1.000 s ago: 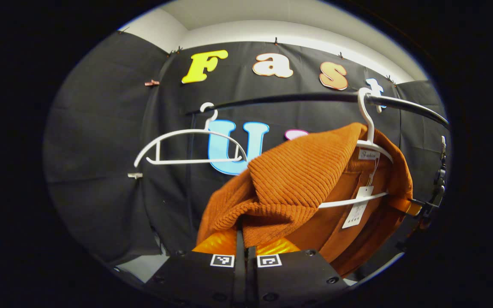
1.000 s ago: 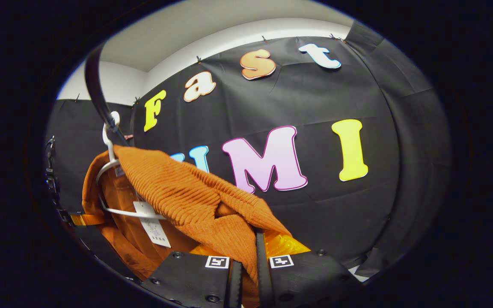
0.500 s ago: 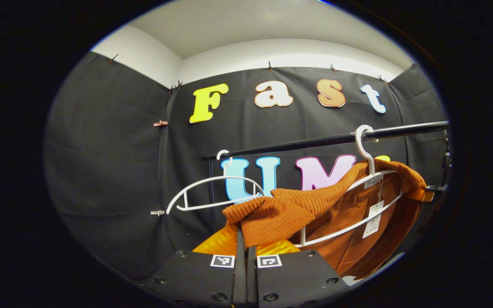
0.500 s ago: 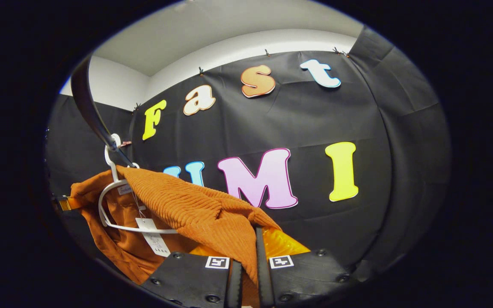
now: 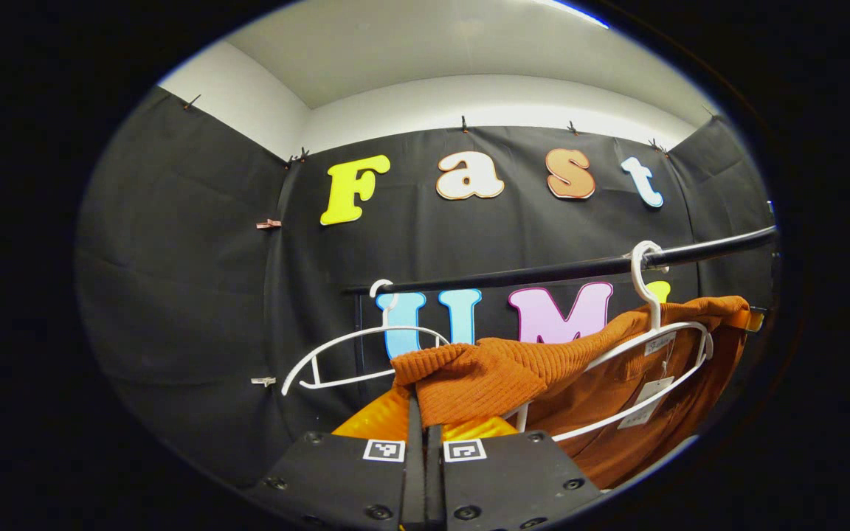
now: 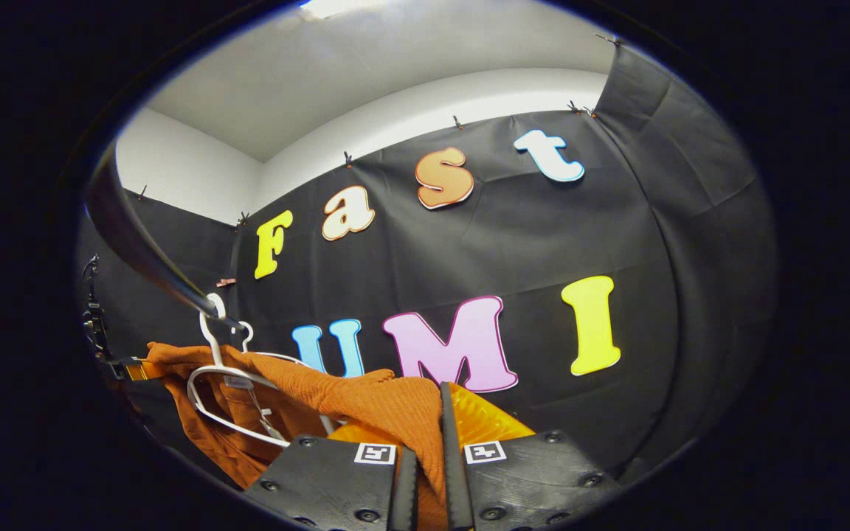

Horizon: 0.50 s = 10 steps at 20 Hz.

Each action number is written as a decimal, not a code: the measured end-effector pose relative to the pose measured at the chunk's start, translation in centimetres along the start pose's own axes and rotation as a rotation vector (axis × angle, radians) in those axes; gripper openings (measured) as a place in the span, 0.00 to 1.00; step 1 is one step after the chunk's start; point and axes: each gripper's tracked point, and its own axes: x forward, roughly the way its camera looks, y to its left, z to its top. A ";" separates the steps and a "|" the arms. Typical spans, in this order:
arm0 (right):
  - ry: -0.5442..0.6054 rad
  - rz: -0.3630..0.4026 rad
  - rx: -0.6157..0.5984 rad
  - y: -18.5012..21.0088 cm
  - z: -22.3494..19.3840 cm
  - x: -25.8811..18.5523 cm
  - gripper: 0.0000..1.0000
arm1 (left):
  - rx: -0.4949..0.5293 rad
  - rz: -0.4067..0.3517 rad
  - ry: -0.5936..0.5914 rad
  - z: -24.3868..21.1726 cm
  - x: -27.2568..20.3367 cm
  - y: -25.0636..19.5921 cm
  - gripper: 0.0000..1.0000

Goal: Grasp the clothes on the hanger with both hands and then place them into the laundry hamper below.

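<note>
Gripping the orange ribbed sweater (image 5: 499, 376) w/ both grippers; landmark = black rail (image 5: 580, 267) running across the booth.

Left gripper (image 5: 416, 435), left gripper view: sits below the rail, toward its near end. Its fingers are pressed together w/ a fold of the sweater's ribbed edge caught between them. Fabric bunches right above the fingertips, then stretches up and across toward the rail.

Right gripper (image 6: 425, 442), right gripper view: below the rail and off to one side of it. Fingers clamped on another fold of the sweater (image 6: 366, 402), cloth running down between them.

Sweater is still draped over a white hanger (image 5: 646, 346) whose hook is on the rail; hanger is tilted, its lower bar showing beneath the cloth. One shoulder of the knit pulled off toward the left gripper. Paper tag (image 5: 643, 402) dangles inside the neck, under the rail.

2nd white hanger (image 5: 351, 354) w/o clothes hangs further along the rail, apart from the sweater's hanger.

Hamper: can't tell where.
</note>
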 end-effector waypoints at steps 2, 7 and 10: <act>0.029 0.006 -0.022 0.0 -0.9 1.0 0.14 | 0.029 -0.021 0.006 -0.1 0.6 0.4 0.05; 0.034 0.052 -0.017 0.7 -0.4 5.3 0.19 | 0.171 -0.098 -0.002 1.0 4.0 1.0 0.05; 0.020 0.078 -0.032 1.2 0.4 7.9 0.19 | 0.175 -0.168 -0.002 1.0 6.6 0.8 0.05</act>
